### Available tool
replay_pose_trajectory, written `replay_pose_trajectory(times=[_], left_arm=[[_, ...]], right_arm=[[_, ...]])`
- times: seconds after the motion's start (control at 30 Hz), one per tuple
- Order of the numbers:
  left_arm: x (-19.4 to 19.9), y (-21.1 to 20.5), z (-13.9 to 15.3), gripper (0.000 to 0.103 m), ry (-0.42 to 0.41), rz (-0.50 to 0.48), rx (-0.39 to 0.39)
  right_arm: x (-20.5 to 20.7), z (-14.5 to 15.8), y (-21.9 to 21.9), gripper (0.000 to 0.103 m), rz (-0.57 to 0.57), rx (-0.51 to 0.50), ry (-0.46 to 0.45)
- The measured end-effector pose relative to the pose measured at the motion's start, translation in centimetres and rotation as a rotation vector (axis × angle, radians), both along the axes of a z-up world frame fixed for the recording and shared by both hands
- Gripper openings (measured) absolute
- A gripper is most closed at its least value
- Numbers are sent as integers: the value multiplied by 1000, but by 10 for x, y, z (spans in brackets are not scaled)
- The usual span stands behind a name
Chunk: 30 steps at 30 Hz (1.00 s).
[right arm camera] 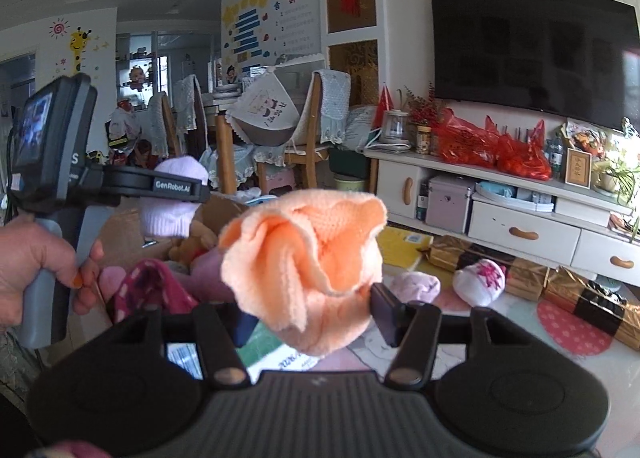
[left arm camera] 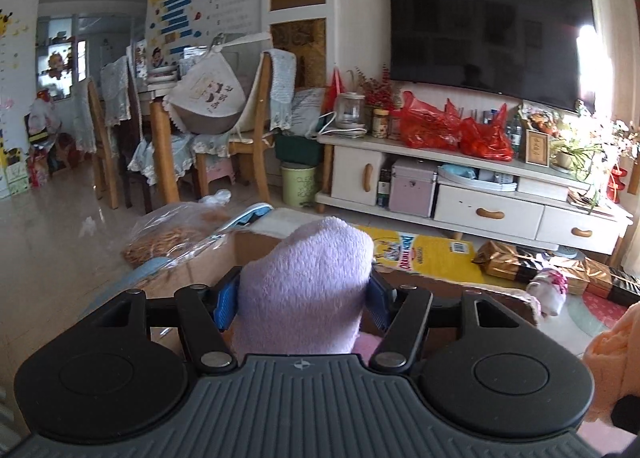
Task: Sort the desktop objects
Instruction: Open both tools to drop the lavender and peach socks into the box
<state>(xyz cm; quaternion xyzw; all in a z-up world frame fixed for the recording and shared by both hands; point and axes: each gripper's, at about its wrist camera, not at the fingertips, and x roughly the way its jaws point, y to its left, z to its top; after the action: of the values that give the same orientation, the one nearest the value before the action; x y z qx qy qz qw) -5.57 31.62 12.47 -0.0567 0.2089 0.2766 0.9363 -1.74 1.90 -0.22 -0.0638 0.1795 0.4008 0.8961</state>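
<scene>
Cluttered living room behind: wooden chairs point(left arm camera: 256, 113) at ten o'clock, a white TV cabinet point(left arm camera: 480, 193) and a dark curved TV point(left arm camera: 488, 33) at two o'clock. Left view: the left tongs point(left arm camera: 303, 300) are clamped, blue ribbed pads pressing both sides of one fuzzy lilac sock point(left arm camera: 308, 282), rounded toe upward, above an open cardboard box point(left arm camera: 256, 246). A crinkly clear bag point(left arm camera: 176, 234) sits at ten o'clock of it, a yellow carton point(left arm camera: 436, 254) at two. Right view: the hand point(right arm camera: 36, 258) gripping the left tool shows at nine o'clock. The right tongs point(right arm camera: 316, 320) pinch one knitted orange sock point(right arm camera: 308, 258), its cuff ruffled open, in mid-air. On the tabletop point(right arm camera: 500, 310) at three o'clock lie two balled socks: one lilac ball point(right arm camera: 416, 286), one white ball point(right arm camera: 480, 278) patterned pink.
</scene>
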Motion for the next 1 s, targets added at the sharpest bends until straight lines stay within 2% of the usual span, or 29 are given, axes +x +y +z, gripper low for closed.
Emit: replay_pose_trajectory(times=[0.2, 0.37, 0.43, 0.5, 0.6, 0.67, 1.0], left_arm=[[-21, 47, -7, 73, 15, 89, -35], [-25, 60, -10, 77, 33, 101, -48], [-26, 60, -9, 81, 25, 98, -48], [-20, 59, -8, 92, 20, 93, -39], [-15, 53, -5, 95, 15, 81, -29], [-10, 46, -4, 101, 7, 78, -21], [6, 16, 1, 103, 18, 44, 8]], right_arm=[[2, 11, 44, 59, 51, -36, -30], [6, 11, 73, 65, 75, -61, -55], [5, 11, 78, 64, 86, -65, -61], [3, 12, 81, 64, 96, -59, -64], [-3, 10, 82, 66, 98, -50, -78], [-4, 9, 81, 67, 96, -50, -76], [-6, -2, 59, 72, 46, -18, -61]])
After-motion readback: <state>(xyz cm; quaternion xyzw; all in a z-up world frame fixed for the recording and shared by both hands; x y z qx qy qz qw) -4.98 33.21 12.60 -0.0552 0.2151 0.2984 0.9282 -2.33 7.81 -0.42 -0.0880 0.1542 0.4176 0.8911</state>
